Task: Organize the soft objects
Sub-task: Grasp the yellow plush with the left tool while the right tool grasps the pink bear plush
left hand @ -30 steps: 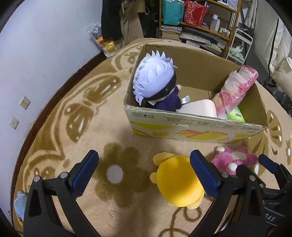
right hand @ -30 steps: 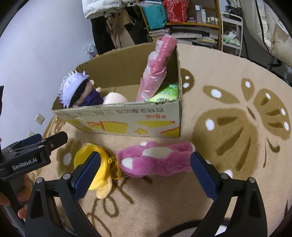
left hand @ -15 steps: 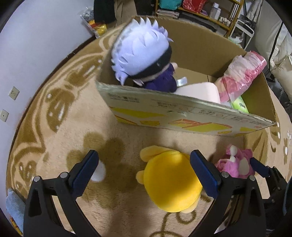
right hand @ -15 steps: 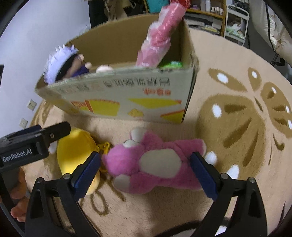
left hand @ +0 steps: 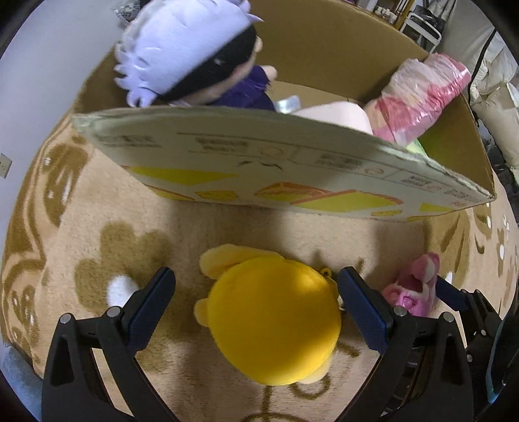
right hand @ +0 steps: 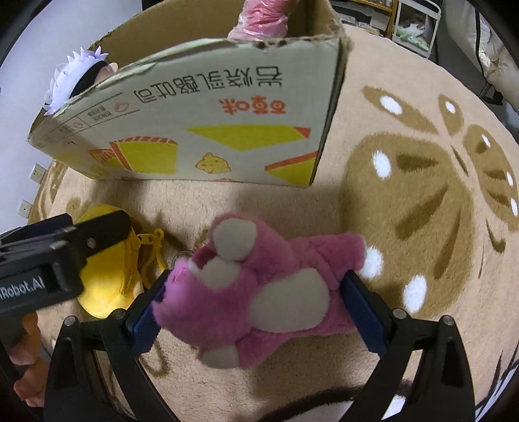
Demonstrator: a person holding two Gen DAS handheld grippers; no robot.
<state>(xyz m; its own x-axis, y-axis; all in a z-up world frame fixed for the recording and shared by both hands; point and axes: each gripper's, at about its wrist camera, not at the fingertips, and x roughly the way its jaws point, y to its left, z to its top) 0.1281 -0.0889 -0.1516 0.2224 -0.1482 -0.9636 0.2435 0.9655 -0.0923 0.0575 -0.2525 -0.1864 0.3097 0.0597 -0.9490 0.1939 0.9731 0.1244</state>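
The setting is a lived-in room of a home. A plush beige carpet [right hand: 405,201] with brown motifs covers the floor, a white wall [left hand: 39,65] carries outlets, and a wire shelf rack [right hand: 412,26] stands behind a reused cardboard box [right hand: 207,130].

- yellow plush [left hand: 275,321] is lying on the carpet [left hand: 181,227] just in front of the cardboard box [left hand: 292,168], round back facing up, little ears poking toward the box, yellow clip and zipper on its side
- pink plush [right hand: 256,289] is right next to it, on the carpet too, fuzzy pink with cream patches, lying on its side
- purple-haired doll [left hand: 191,55] already sits in the box's left corner, spiky lavender hair, black band over the eyes, dark purple outfit
- pink plastic-wrapped bundle [left hand: 421,94] leans tilted in the box's right end, with a pale pink soft thing [left hand: 337,115] between it and the doll
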